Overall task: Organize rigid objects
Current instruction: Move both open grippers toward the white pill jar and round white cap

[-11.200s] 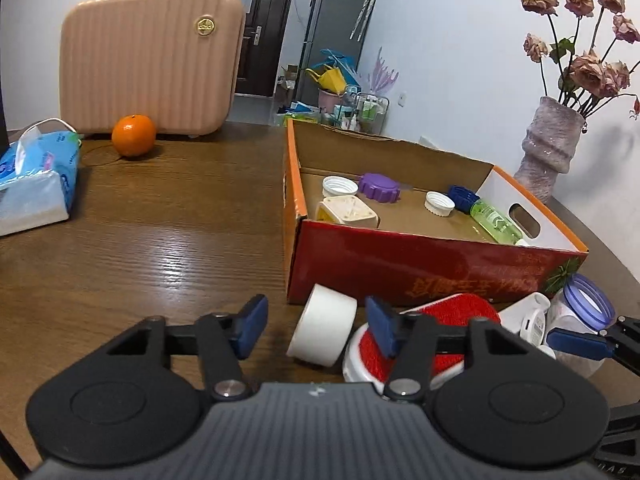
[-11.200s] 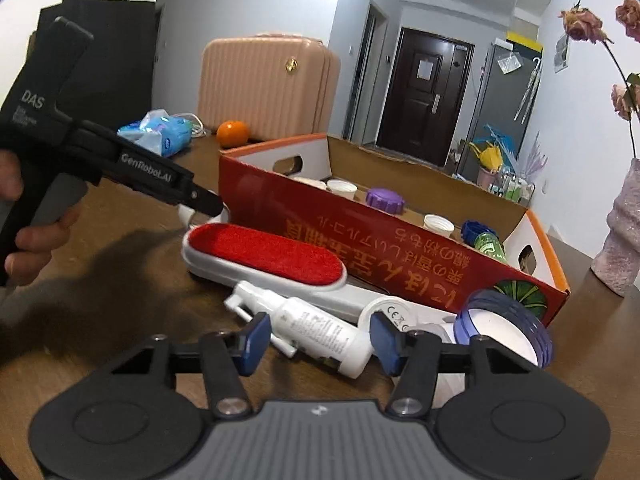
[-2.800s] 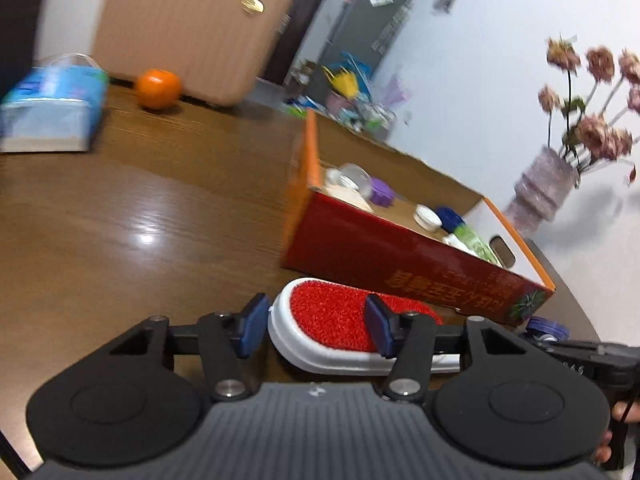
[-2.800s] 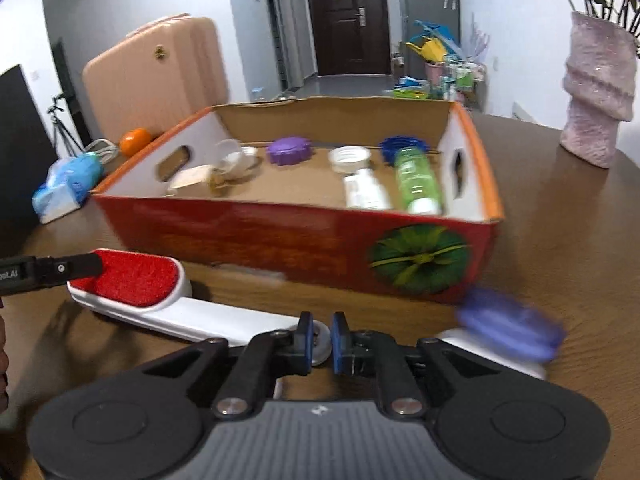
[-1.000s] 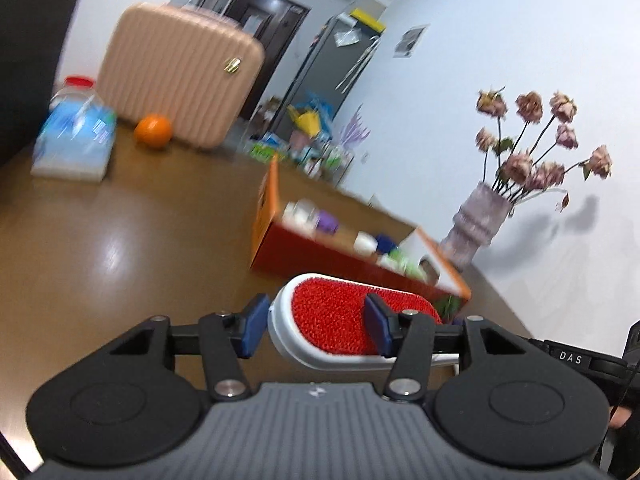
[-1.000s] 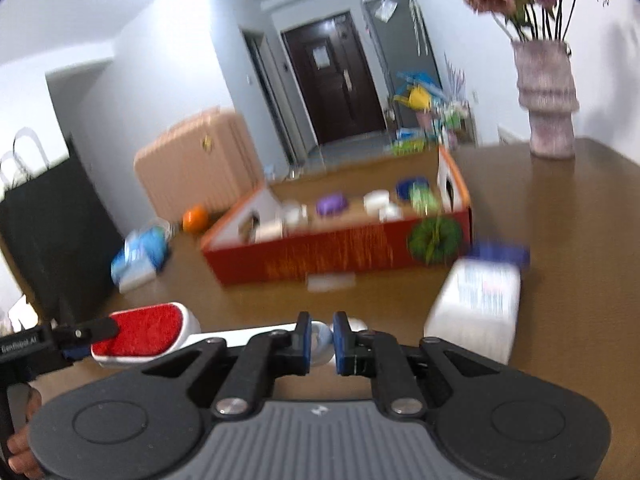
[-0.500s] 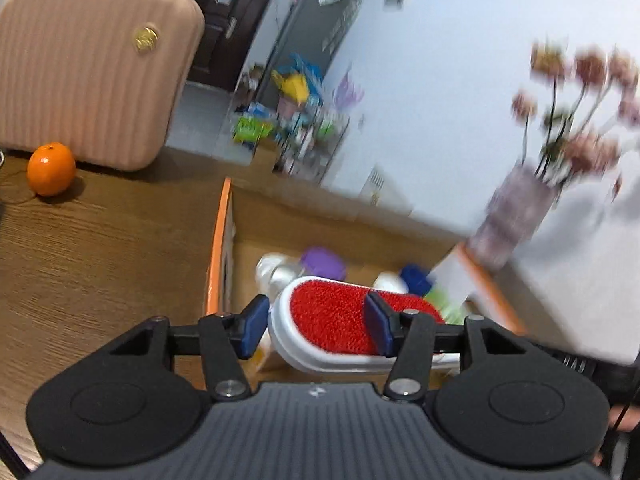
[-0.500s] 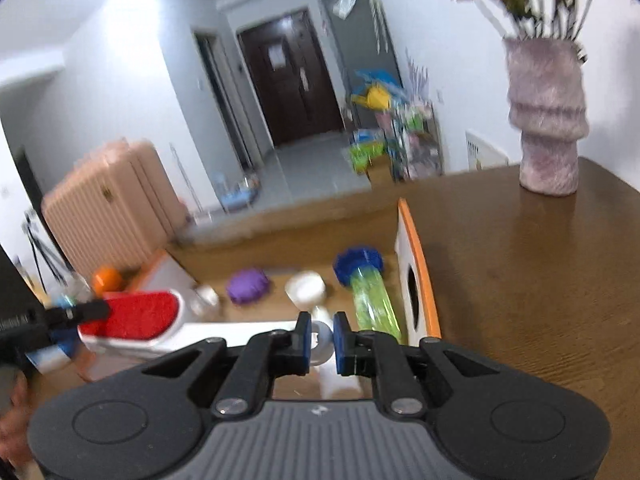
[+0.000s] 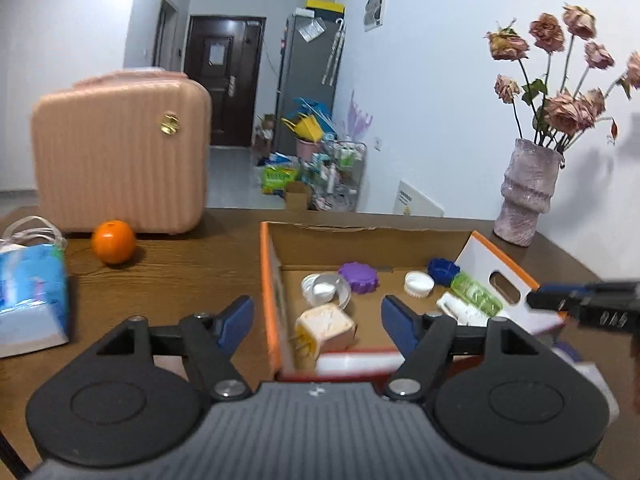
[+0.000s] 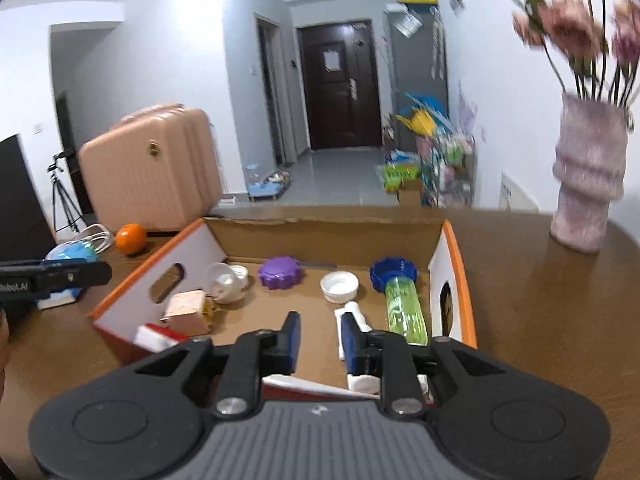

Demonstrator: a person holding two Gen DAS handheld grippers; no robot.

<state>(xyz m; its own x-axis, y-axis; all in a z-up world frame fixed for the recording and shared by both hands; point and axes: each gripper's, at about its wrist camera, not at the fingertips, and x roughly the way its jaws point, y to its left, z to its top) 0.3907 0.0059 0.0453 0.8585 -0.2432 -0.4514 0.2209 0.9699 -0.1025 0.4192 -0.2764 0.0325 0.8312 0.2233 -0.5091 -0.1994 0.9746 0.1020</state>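
Lying in the box (image 10: 456, 256), the lint brush (image 10: 160, 338) sits below both just-opened, empty grippers (image 9: 317, 318) (image 10: 319, 339).

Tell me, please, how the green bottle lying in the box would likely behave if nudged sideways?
The green bottle lies on its side and looks cylindrical, so it would probably roll. Its wide blue cap may make it curve. It looks like thin plastic, likely light.

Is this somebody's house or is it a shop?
Most likely somebody's home. There's a wooden table with a vase of dried flowers on it, a pink suitcase and an orange, and behind them a hallway with a dark front door.
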